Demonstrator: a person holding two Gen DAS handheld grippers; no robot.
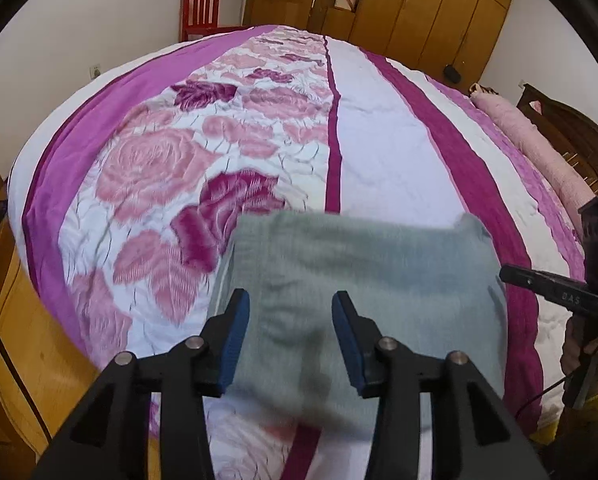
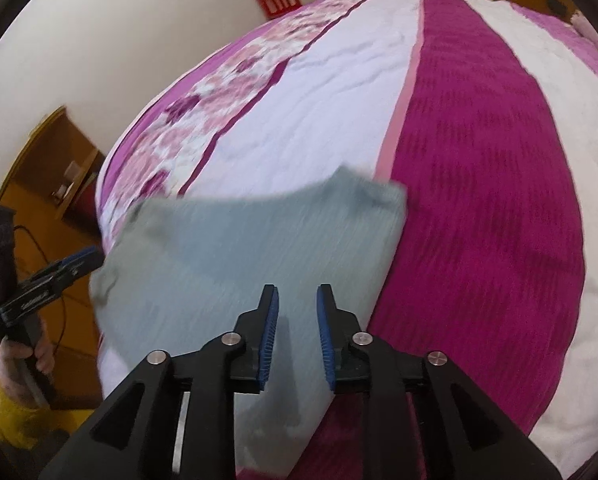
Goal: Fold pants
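The grey-green pants [image 1: 359,280] lie folded into a compact rectangle on the bed's near edge; they also show in the right wrist view [image 2: 235,256]. My left gripper [image 1: 291,304] is open and empty, hovering above the pants' near left part. My right gripper [image 2: 297,300] is open and empty above the pants' near right part. The right gripper shows at the right edge of the left wrist view [image 1: 547,288], and the left gripper shows at the left edge of the right wrist view [image 2: 71,264].
The bed has a pink, white and magenta floral quilt [image 1: 379,152]. A pink bolster [image 1: 539,140] lies along the dark headboard on the right. A red chair [image 1: 201,12] and wooden wardrobes [image 1: 419,8] stand beyond the bed. A wooden bedside unit [image 2: 51,168] is on the left.
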